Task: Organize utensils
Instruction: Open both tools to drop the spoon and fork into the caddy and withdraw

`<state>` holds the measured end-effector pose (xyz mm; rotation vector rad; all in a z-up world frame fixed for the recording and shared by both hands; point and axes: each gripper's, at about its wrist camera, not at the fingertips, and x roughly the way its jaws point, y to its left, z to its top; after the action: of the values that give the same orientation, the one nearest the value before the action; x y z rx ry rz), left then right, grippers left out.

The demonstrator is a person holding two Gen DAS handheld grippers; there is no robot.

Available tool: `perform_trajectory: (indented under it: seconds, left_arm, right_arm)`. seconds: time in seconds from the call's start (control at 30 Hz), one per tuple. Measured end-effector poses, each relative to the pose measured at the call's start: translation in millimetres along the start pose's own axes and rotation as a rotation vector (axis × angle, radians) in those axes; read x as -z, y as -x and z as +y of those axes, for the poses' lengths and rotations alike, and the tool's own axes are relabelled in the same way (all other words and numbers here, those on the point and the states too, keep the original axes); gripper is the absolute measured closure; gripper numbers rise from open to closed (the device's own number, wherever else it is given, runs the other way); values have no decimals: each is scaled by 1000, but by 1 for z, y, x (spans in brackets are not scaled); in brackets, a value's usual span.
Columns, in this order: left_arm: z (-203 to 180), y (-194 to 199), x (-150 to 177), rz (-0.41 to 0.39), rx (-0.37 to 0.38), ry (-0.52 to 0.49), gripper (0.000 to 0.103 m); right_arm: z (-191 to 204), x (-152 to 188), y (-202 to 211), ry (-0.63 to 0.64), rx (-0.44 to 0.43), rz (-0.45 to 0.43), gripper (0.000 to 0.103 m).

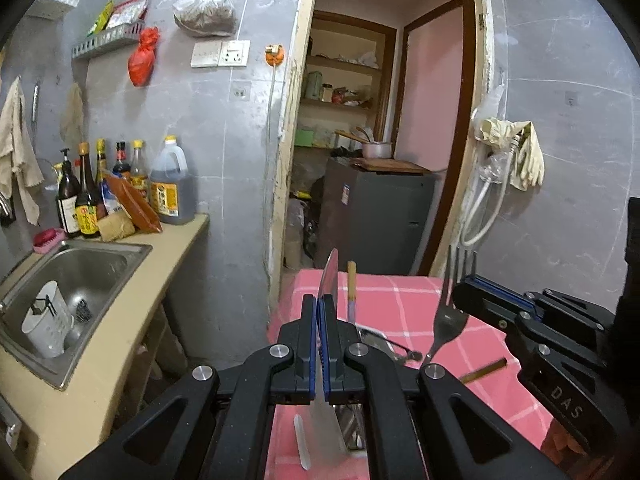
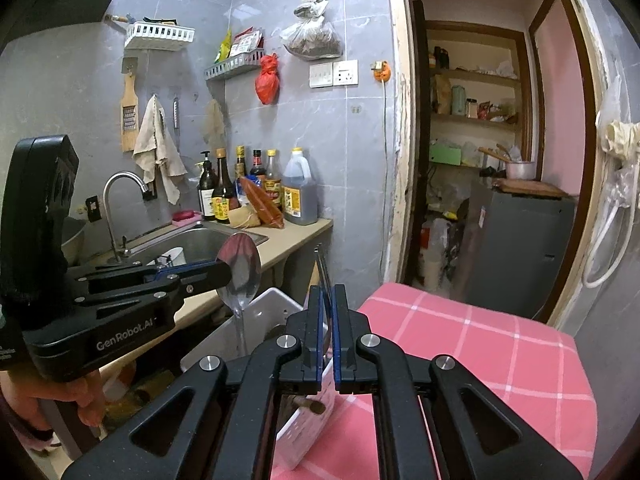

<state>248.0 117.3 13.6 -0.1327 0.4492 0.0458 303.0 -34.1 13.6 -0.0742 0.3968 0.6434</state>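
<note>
The left tongs (image 1: 320,304) are closed tight on a spoon (image 2: 239,270); from its own camera only the thin edge of the bowl stands up between the blue pads, while the right camera shows the full bowl, upright. The right tongs (image 2: 328,294) are closed tight on a fork (image 1: 450,316), prongs up, handle going down. Both utensils are gripped near the neck, probably so the handles can point down and go first into a holder.

Under the tongs stands a white tray (image 2: 276,312) on the surface with the pink checked cloth (image 2: 480,344). Some metal pieces (image 1: 384,344) and a chopstick (image 1: 351,288) lie there, but what exactly is in the tray I cannot tell.

The two tongs are near each other, so the spoon and fork could knock together. To the left the surface ends near the counter with the sink (image 1: 80,276); to the right and ahead the cloth is mostly free.
</note>
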Motion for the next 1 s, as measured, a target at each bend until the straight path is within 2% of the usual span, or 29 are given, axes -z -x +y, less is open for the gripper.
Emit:
perform_trajectory:
  seconds: [0.1, 0.17, 0.2, 0.47, 0.57, 0.63, 0.7, 0.8, 0.87, 0.9, 0.93, 1.0]
  left_arm:
    - [1, 3, 4, 26, 31, 3, 99]
    - [2, 5, 6, 36, 51, 11, 99]
    - [3, 7, 7, 42, 67, 18, 99]
    - [5, 13, 15, 81, 140, 69, 92]
    - [1, 17, 20, 85, 140, 70, 78]
    - [-3, 21, 24, 83, 137, 68, 64]
    - [-6, 27, 28, 79, 127, 72, 57]
    - [-12, 37, 33, 76, 123, 92, 50]
    - [-18, 46, 38, 64, 113, 104, 38]
    - [-21, 51, 40, 59, 111, 110, 28]
    - [-24, 56, 42, 54, 107, 117, 19]
    - [-31, 66, 47, 40, 107, 125, 12]
  right_arm:
    - [-1, 5, 3, -18, -10, 8, 98]
    - [-2, 7, 6, -28, -9, 5, 85]
    - [-3, 8, 10, -38, -7, -2, 82]
    - [-24, 16, 36, -137, 51, -18, 80]
    - [-33, 20, 50, -162, 82, -26, 71]
    - [-39, 24, 62, -179, 107, -32, 68]
    - [-45, 31, 76, -196, 136, -40, 66]
    - [-51, 38, 100, -213, 174, -51, 56]
    - [-55, 43, 115, -224, 198, -51, 49]
    - [-58, 48, 127, -231, 217, -53, 47]
    - [-60, 51, 135, -236, 229, -55, 40]
    - [-62, 58, 152, -246, 262, -55, 31]
